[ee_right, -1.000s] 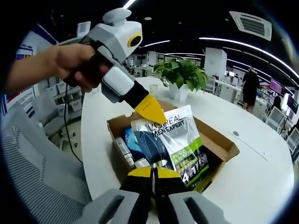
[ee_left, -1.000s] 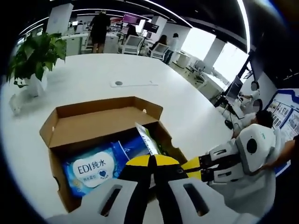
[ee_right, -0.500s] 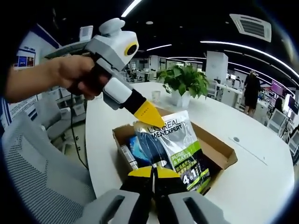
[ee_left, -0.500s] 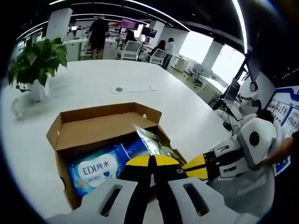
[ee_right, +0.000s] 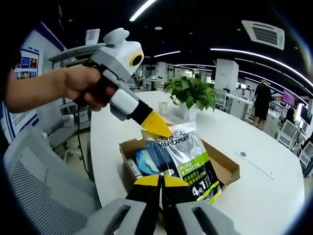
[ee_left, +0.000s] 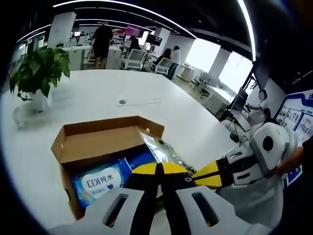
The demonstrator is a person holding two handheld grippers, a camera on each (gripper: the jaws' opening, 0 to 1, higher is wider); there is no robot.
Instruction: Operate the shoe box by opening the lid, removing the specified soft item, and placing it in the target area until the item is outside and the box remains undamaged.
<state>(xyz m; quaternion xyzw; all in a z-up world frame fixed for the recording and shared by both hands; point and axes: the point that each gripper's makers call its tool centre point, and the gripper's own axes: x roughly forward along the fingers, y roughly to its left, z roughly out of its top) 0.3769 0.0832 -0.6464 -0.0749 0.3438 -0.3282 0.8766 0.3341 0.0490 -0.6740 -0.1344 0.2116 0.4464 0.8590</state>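
Lid: shoe box [ee_right: 222,169] already open, centre frame.
Pouch: L'Oréal pouch [ee_right: 183,159] lifted above box, placing remains.
Grippers: left gripper [ee_right: 159,128] and right gripper [ee_right: 160,180] both clamped on pouch.

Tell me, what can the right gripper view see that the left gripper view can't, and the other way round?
The right gripper view alone shows the printed front of the pouch, reading L'Oreal Men Expert, with the left gripper pinching its top edge and a hand holding that gripper.

The left gripper view alone shows the blue wipes pack's label inside the box and the pouch edge-on.

Both show the open cardboard box, the white table, the potted plant, and the right gripper shut on the pouch.
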